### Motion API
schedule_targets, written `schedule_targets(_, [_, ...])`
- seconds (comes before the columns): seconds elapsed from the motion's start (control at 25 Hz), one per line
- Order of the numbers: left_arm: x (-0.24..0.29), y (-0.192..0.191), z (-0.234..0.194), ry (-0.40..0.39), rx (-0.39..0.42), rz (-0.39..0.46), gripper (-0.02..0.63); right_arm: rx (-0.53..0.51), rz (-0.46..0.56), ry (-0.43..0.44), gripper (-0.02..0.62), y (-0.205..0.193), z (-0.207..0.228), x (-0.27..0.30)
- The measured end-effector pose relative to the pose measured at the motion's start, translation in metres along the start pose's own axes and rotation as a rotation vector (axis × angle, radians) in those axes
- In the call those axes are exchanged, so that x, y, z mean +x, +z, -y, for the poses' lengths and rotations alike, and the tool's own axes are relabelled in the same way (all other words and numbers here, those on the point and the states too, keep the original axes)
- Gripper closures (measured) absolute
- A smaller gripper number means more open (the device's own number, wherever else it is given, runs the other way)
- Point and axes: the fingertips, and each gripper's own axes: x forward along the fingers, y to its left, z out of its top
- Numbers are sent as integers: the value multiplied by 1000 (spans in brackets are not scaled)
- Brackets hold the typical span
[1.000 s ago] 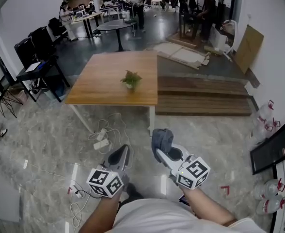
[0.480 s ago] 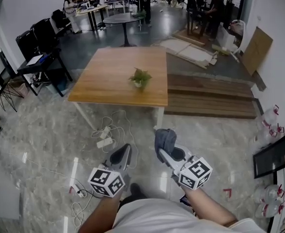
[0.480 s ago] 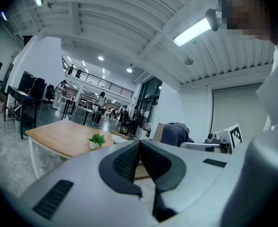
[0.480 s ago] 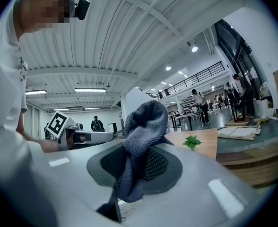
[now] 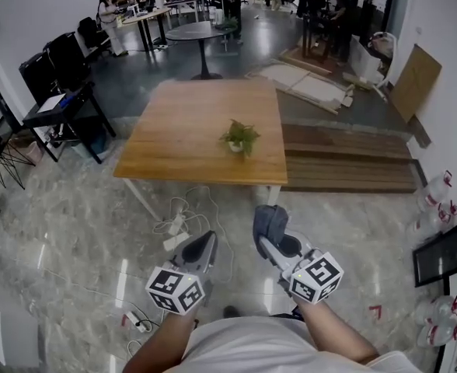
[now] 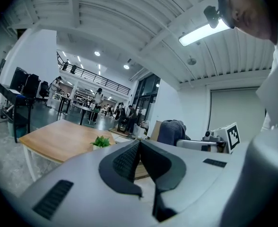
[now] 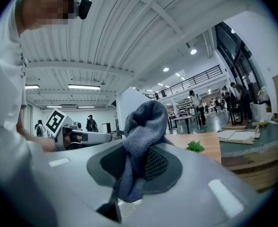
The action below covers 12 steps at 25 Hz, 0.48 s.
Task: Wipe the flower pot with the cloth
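The cloth (image 5: 269, 221), grey and bunched, was clamped between the jaws of the right gripper (image 5: 273, 243), low over the marble floor (image 5: 73, 224). Just beside it, the left gripper (image 5: 200, 249) had its jaws pressed together on nothing. Farther ahead, the flower pot (image 5: 237, 146) stood upright on the wooden table (image 5: 182, 123), well apart from both grippers.
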Motion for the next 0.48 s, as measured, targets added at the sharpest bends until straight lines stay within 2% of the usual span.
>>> schedule_targets(0.2, [23, 8, -24, -15, -5, -13, 598, 42, -9, -6, 531, -2, 19, 29])
schedule_targets(0.48, [76, 7, -69, 29, -21, -39, 598, 91, -8, -3, 531, -6, 82, 73])
